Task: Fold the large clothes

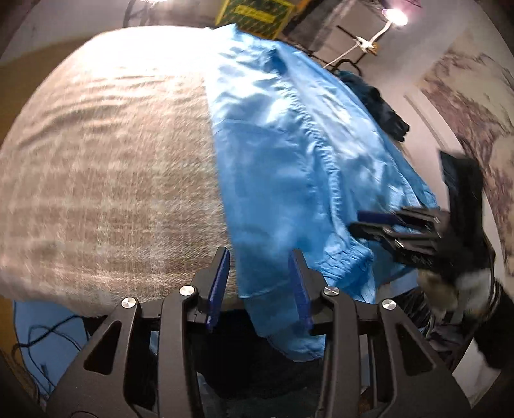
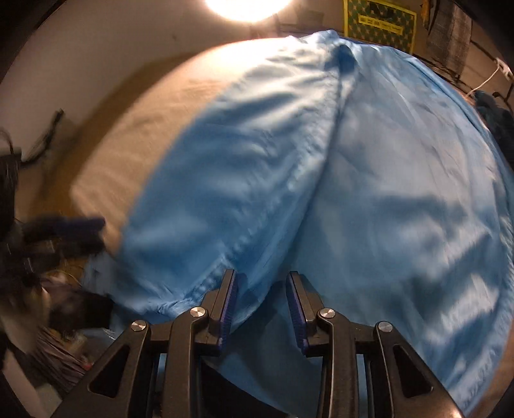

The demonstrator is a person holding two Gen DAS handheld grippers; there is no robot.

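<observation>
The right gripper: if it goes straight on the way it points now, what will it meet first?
Most likely the blue garment, which fills the view just ahead of the right gripper. Its jaws stand apart; the exact depth is unclear.

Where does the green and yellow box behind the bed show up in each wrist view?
Left wrist view: the green and yellow box is at the top edge, just right of centre, behind the far end of the blue garment.
Right wrist view: the box is at the top right, again beyond the garment.
Shared landmark: the garment's raised seam.
</observation>
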